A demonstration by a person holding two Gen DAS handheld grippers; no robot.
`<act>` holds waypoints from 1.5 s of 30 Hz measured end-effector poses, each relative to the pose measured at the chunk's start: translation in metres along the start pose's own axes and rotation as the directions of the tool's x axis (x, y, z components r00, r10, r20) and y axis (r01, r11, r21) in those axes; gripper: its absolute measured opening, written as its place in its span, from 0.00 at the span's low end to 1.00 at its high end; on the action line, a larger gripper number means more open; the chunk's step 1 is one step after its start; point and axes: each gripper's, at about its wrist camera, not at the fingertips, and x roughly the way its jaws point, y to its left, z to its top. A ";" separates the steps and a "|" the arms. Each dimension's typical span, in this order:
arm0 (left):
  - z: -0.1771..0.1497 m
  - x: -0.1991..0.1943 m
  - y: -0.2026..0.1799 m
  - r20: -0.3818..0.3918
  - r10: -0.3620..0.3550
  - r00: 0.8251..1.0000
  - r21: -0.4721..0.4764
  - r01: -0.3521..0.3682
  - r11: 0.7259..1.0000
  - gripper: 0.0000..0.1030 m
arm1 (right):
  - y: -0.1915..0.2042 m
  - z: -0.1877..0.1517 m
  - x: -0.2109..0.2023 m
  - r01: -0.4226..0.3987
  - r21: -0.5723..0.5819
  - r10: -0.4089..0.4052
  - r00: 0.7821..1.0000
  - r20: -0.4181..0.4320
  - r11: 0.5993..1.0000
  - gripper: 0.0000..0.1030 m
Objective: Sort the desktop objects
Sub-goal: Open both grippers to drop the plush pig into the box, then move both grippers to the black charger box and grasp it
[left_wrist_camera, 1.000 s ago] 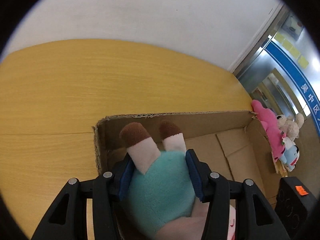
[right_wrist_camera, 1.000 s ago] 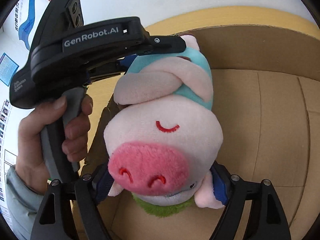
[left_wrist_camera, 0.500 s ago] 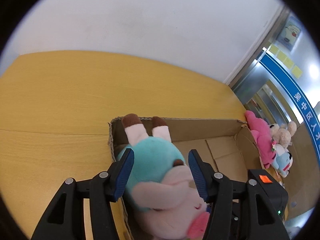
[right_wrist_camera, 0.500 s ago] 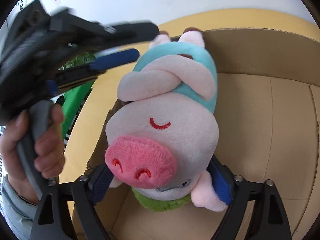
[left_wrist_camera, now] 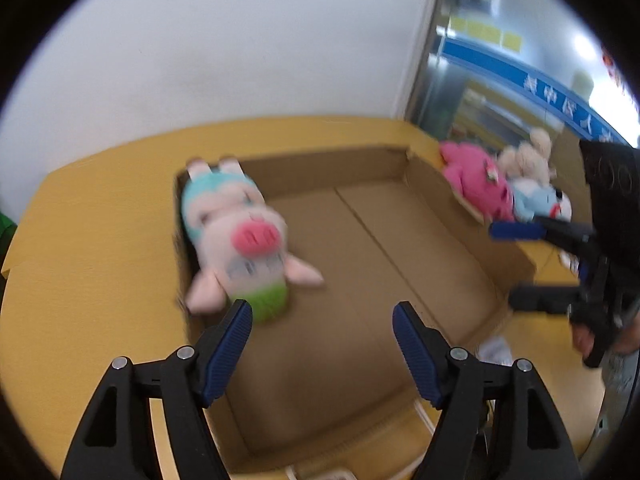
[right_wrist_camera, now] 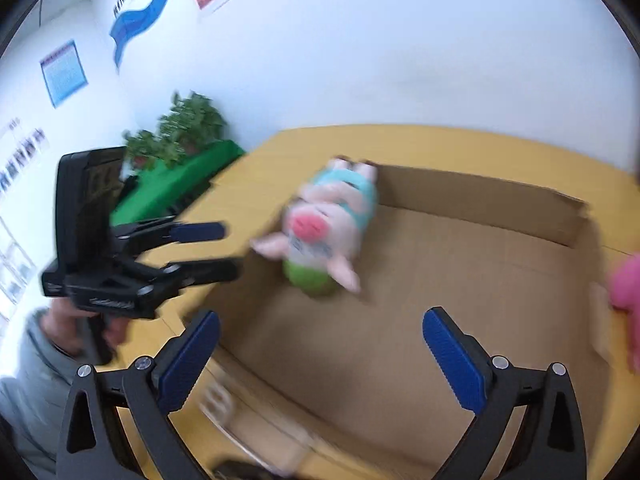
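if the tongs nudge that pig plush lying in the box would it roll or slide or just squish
The pig plush looks soft and fuzzy, so it would probably squish first. Its fabric likely drags on the cardboard box floor instead of sliding freely. It lies on its back with ears splayed, so rolling seems unlikely; it looks light, so it may just shift.

Bright, even indoor light fills both fisheye views, edges bend into black corners, and motion blur smears the plush pig [left_wrist_camera: 236, 236] and cardboard box [left_wrist_camera: 360, 264].
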 end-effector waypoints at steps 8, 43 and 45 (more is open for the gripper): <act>-0.054 0.027 -0.003 -0.129 0.003 0.992 -0.143 -0.022 0.989 0.70 | -0.085 -0.083 0.039 0.174 0.130 -0.162 0.982 -0.097 0.976 0.99; -0.081 -0.125 -0.175 0.334 0.454 0.826 -0.121 -0.441 0.890 0.78 | 0.040 -0.106 -0.099 0.340 -0.003 -0.332 0.918 0.215 0.940 1.00; -0.085 -0.121 -0.178 0.319 0.441 0.839 -0.110 -0.430 0.896 0.78 | 0.040 -0.109 -0.096 0.340 0.002 -0.334 0.921 0.200 0.940 1.00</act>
